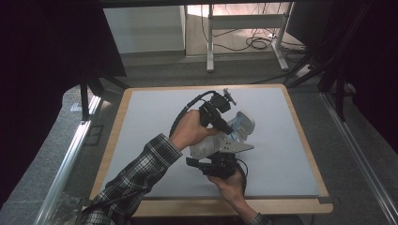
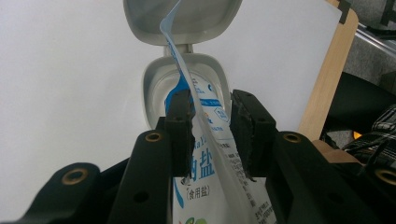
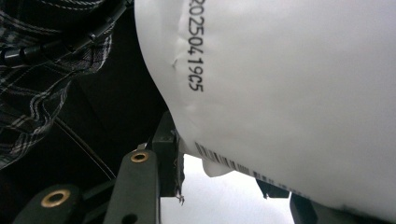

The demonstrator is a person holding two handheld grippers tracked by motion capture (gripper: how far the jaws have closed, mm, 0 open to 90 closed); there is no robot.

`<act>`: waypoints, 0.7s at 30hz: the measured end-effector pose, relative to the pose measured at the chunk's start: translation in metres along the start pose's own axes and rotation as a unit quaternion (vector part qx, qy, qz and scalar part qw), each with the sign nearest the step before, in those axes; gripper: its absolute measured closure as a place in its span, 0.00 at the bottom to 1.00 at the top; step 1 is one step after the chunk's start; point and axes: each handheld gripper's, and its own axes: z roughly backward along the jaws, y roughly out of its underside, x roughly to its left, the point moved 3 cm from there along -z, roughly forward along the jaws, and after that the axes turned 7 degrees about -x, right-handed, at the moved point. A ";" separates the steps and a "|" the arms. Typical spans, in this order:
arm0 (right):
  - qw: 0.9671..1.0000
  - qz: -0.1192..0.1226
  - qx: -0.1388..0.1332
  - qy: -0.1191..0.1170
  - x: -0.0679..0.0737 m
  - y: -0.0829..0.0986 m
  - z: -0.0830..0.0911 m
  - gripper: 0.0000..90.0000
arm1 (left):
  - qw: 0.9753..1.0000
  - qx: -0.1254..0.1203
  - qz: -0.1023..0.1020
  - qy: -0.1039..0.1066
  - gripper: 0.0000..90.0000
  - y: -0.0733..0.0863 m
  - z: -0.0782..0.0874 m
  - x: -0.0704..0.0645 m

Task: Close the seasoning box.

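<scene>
Salt bag (image 2: 210, 158), a white plastic pouch printed with blue Chinese characters, hangs tilted over an open grey-white container (image 2: 187, 88) near the middle of the pale surface (image 1: 155, 140). Its torn top edge points down toward the container's mouth, and the hinged lid (image 2: 182, 18) stands flipped back behind it.

The left hand-held gripper (image 2: 212, 135) has the bag's upper part between its jaws; they look closed on the film, though a gap shows on one side, so the hold appears light. The right hand-held gripper (image 3: 224, 182) supports the bag from below, the pouch's bulging white back, with a printed date code and a barcode, pressed between its jaws; whether they truly pinch it cannot be told. In the high view, both of the person's hands meet over the container, the left hand-held gripper (image 1: 217, 117) above and the right hand-held gripper (image 1: 220, 164) nearer the person.

The step in hand looks like pouring salt into the container. The next move likely calls for raising the bag's bottom while keeping the torn opening over the mouth, since the slack film could fold and spill salt onto the surface.
</scene>
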 end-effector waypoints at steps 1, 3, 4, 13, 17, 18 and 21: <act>1.000 -0.001 0.000 0.000 0.000 0.000 0.000 0.65 | 1.000 0.000 0.000 0.000 0.77 0.000 0.000 0.000; 1.000 -0.002 -0.001 0.000 0.000 0.000 0.000 0.65 | 1.000 0.000 0.001 0.000 0.77 0.000 0.000 0.000; 1.000 -0.002 -0.001 0.000 0.001 0.000 0.000 0.65 | 1.000 0.000 0.001 0.000 0.77 0.000 0.000 0.000; 1.000 -0.003 -0.003 -0.001 0.001 -0.001 0.000 0.65 | 1.000 0.001 0.001 0.001 0.77 -0.001 0.000 -0.001; 1.000 -0.003 -0.002 -0.001 0.001 -0.001 0.000 0.65 | 1.000 0.001 0.001 0.001 0.77 -0.001 -0.001 -0.001; 1.000 -0.002 -0.002 -0.001 0.001 0.000 0.000 0.65 | 1.000 0.001 0.001 0.002 0.77 0.000 -0.001 -0.001; 1.000 -0.002 -0.001 0.000 0.001 0.000 0.000 0.65 | 1.000 0.002 0.001 0.002 0.77 0.000 -0.001 0.000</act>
